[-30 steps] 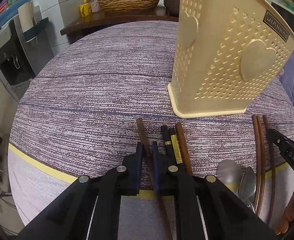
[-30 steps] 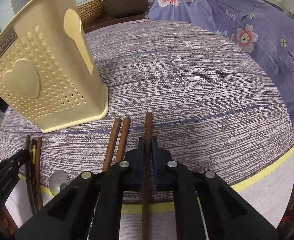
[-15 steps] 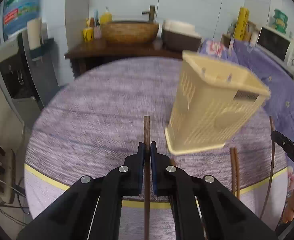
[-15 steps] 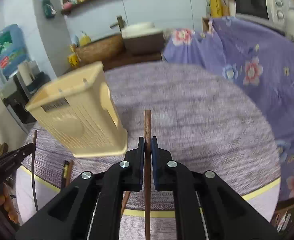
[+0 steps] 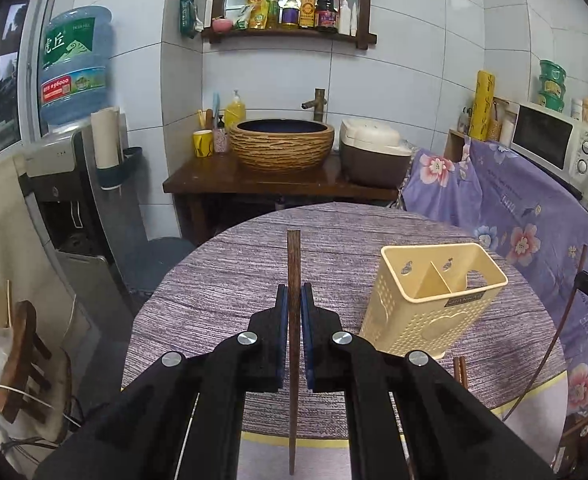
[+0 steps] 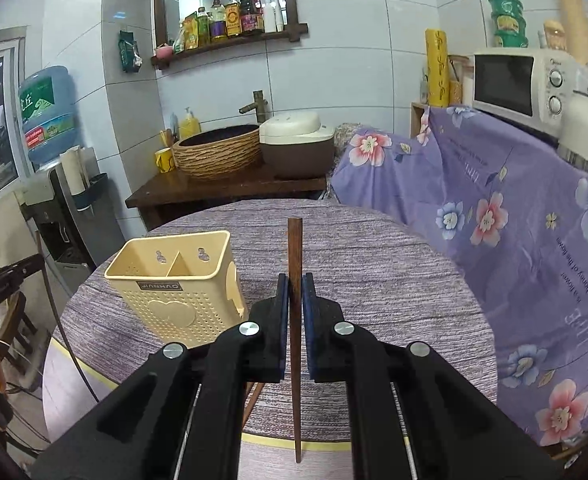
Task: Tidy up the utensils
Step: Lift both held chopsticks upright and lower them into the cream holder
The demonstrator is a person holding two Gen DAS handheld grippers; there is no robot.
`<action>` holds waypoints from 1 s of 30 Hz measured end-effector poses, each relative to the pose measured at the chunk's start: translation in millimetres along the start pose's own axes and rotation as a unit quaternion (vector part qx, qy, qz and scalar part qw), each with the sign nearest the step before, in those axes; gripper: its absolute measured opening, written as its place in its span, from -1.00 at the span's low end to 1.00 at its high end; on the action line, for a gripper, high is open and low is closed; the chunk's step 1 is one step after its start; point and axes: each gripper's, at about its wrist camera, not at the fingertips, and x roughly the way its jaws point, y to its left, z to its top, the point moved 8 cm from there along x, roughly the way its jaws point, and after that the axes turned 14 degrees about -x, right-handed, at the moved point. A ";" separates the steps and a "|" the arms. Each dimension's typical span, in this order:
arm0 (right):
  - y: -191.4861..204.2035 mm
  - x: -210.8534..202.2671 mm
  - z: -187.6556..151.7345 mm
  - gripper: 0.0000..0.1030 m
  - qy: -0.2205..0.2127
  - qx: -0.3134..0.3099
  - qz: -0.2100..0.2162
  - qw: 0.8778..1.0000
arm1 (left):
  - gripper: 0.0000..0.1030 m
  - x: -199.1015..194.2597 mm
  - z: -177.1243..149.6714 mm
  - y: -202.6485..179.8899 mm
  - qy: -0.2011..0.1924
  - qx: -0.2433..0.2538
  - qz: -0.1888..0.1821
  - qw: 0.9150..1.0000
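Chopsticks clamped lengthwise, one in left gripper (image 5: 293, 340), one in right gripper (image 6: 295, 328), both aloft over table's near edge (image 5: 222, 280), cream divided holder (image 5: 434, 300) between grippers, open top up, right chopstick (image 6: 295, 280) tip down.

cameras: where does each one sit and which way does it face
Left wrist: on the left gripper, looking along its fingers over the table; they are shut on a chopstick, holder to the right.
Right wrist: on the right gripper, facing the same way; fingers shut on a chopstick, holder to the left.
Shared: table, holder, basin, microwave; each shows the other gripper at its edge.
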 end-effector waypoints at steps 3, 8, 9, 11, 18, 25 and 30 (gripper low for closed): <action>-9.3 -3.1 3.3 -0.85 -0.004 0.007 -0.001 1.000 | -0.85 -2.5 9.9 7.9 -0.010 -0.012 0.005 1.000; -21.9 -20.4 39.9 -0.85 -0.038 0.008 -0.016 0.999 | -0.86 -17.3 46.0 10.1 -0.041 -0.022 0.003 0.999; -23.3 -26.4 53.1 -0.85 -0.050 0.008 -0.017 0.999 | -0.86 -23.1 57.0 6.8 -0.053 -0.021 0.001 0.998; -22.7 -39.2 80.1 -0.85 -0.073 0.002 -0.019 0.997 | -0.86 -36.2 78.0 -2.0 -0.077 -0.019 -0.005 0.997; -5.3 -75.7 165.6 -0.85 -0.154 0.014 0.014 0.988 | -0.86 -79.3 143.0 -55.6 -0.127 -0.042 -0.082 0.988; 25.6 -52.0 173.5 -0.85 -0.171 0.036 0.036 0.984 | -0.86 -58.6 128.6 -102.6 -0.132 -0.051 -0.126 0.982; 37.2 -4.5 133.1 -0.85 -0.137 0.058 0.036 0.988 | -0.86 -17.6 91.6 -111.1 -0.102 -0.051 -0.117 0.986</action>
